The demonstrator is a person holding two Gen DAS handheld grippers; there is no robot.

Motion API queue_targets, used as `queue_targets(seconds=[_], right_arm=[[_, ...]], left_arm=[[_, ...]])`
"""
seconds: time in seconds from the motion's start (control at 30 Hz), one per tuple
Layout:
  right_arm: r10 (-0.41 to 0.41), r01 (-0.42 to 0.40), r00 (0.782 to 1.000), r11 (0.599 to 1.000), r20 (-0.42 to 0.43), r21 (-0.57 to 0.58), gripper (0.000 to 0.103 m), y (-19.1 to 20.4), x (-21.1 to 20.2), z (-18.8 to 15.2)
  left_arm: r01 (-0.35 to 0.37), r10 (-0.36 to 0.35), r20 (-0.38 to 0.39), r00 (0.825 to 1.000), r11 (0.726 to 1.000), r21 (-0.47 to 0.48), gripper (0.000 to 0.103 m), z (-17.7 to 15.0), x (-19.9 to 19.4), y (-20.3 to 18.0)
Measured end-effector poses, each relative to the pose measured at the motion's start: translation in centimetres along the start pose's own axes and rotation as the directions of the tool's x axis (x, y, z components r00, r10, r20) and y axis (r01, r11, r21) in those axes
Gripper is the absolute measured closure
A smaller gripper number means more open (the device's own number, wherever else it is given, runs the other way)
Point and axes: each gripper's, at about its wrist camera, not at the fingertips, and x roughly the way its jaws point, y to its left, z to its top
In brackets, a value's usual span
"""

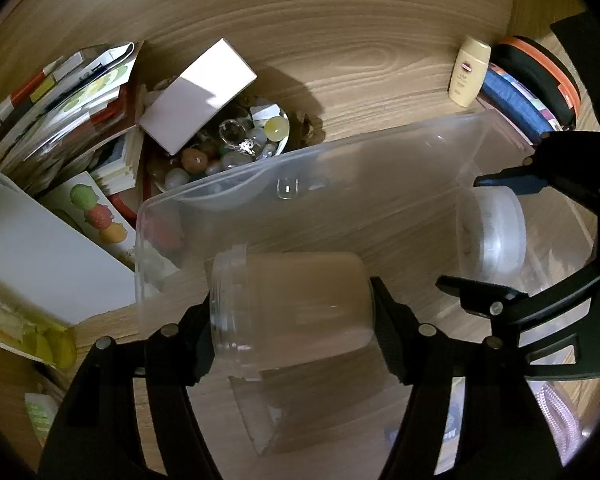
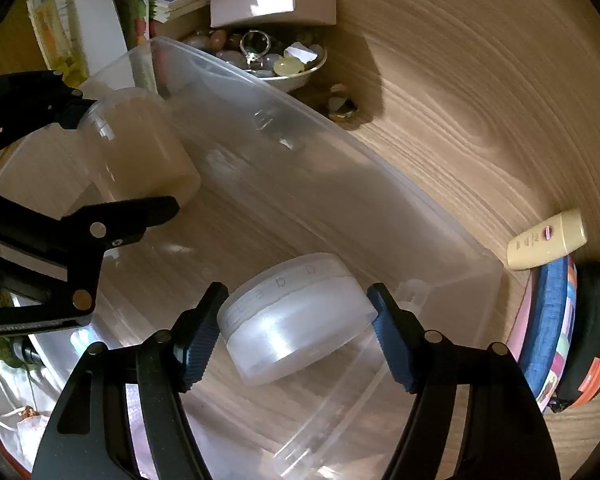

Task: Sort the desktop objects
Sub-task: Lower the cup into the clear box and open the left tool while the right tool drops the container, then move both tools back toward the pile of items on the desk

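My left gripper (image 1: 292, 312) is shut on a clear plastic jar (image 1: 296, 304) with no lid, held on its side over a clear plastic bin (image 1: 220, 196). My right gripper (image 2: 298, 312) is shut on a frosted white jar lid (image 2: 296, 320), also over the bin (image 2: 340, 152). In the left wrist view the lid (image 1: 492, 232) and right gripper (image 1: 488, 236) are at the right. In the right wrist view the jar (image 2: 140, 148) and left gripper (image 2: 116, 152) are at the left.
A bowl of stones and trinkets (image 1: 228, 148) sits behind the bin, with a white box (image 1: 200, 92) leaning on it. Books and leaflets (image 1: 60, 96) pile at the left. A cream bottle (image 1: 470, 72) and stacked pouches (image 1: 540, 84) lie at the right on the wooden desk (image 1: 340, 40).
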Motion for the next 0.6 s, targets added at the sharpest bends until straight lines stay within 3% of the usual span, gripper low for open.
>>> queue_targets(seconds=[0.2, 0.27, 0.6], right_arm=[[-0.126, 0.127, 0.990, 0.992, 0.055, -0.009, 0.031, 0.3, -1.7, -0.6], [-0.148, 0.149, 0.987, 0.989, 0.068, -0.003, 0.031, 0.3, -2.1, -0.3], [-0.189, 0.178, 0.971, 0.980, 0.146, 0.084, 0.030, 0.2, -6.7, -0.6]], left_arm=[[-0.011, 0.011, 0.035, 0.999, 1.000, -0.001, 0.033, -0.1, -1.3, -0.1], [-0.030, 0.030, 0.054, 0.998, 1.000, 0.004, 0.025, -0.1, -2.1, -0.2], [-0.081, 0.082, 0.140, 0.987, 0.997, -0.012, 0.019, -0.9, -6.4, -0.5]])
